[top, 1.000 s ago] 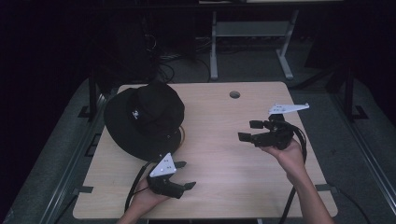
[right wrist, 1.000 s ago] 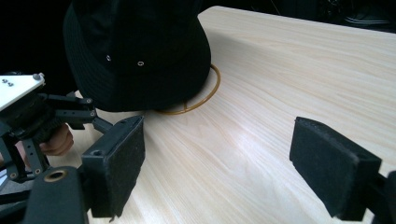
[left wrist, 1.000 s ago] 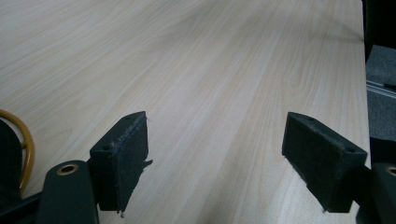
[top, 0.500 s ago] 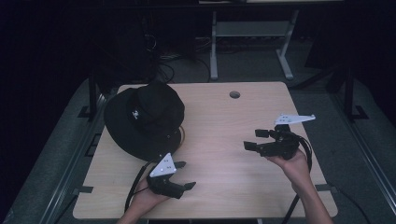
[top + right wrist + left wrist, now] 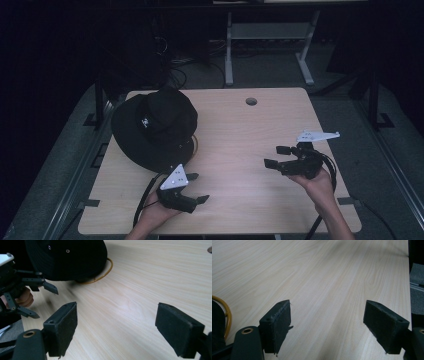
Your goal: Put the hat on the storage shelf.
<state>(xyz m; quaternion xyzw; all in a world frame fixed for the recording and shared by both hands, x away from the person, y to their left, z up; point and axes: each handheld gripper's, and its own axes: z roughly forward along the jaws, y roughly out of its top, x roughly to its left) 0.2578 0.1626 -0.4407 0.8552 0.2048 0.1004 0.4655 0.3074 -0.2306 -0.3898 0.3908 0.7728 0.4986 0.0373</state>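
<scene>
- A black hat (image 5: 154, 127) is seen resting on the wooden table (image 5: 235, 130) at ten o'clock.
- The left gripper (image 5: 196, 188) is held released at seven o'clock, just beside the hat's brim.
- The right gripper (image 5: 276, 156) is held released at four o'clock, well apart from it.

Dim rm, wood table (image 5: 235, 130) (grey floor (image 5: 280, 70))

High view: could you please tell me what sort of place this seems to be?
Probably a lab or recording workspace: a plain wooden table with a cable hole, a metal stand and loose cables on the dark floor behind.
</scene>
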